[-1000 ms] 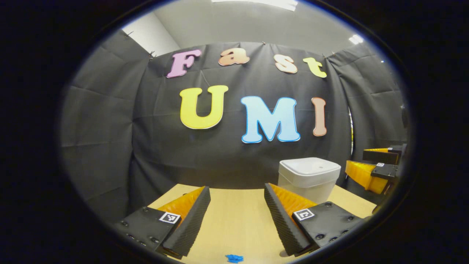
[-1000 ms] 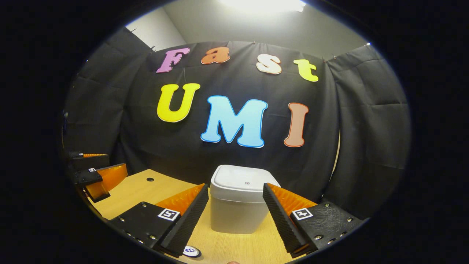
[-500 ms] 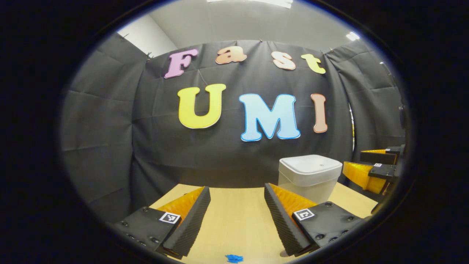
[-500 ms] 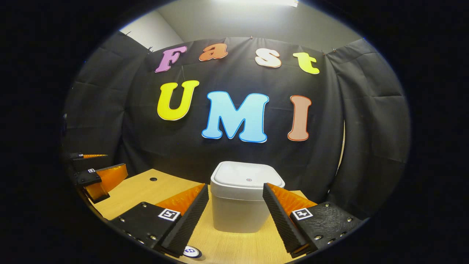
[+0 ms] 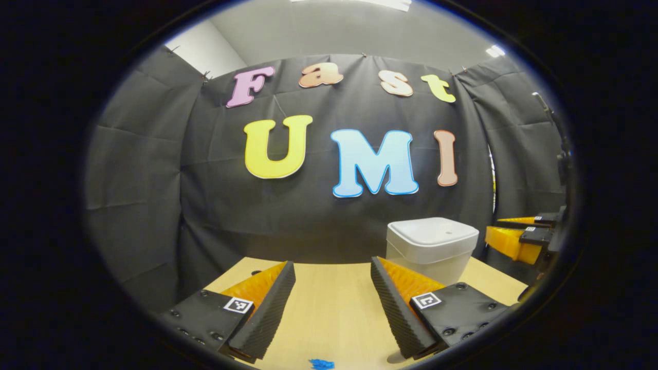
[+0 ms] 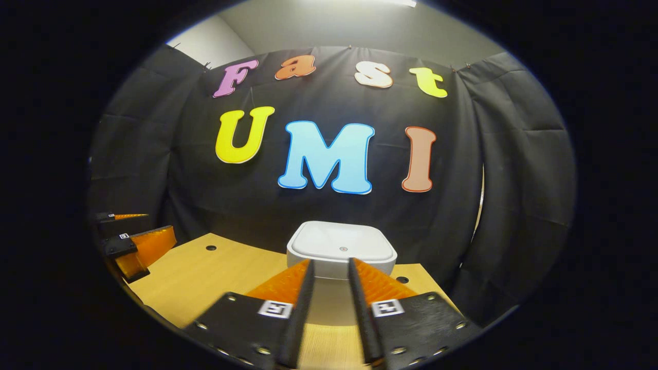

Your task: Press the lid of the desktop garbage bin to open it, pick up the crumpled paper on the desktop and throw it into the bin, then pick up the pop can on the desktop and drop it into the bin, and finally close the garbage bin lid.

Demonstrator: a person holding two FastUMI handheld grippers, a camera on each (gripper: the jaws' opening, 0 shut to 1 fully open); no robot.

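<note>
Right gripper (image 6: 330, 272): we note its jaws have narrowed from wide apart to a slim gap, nothing pinched, and it now sits higher, aimed at the closed lid (image 6: 341, 242) of the garbage bin (image 6: 329, 303) straight ahead on the desk (image 6: 195, 277). We read this as forming a blunt tip for the press; the lid is not yet touched. Left gripper (image 5: 331, 298) stays spread and empty, low over the desk, with the bin to its right. Crumpled paper and pop can: we cannot place them.
</note>
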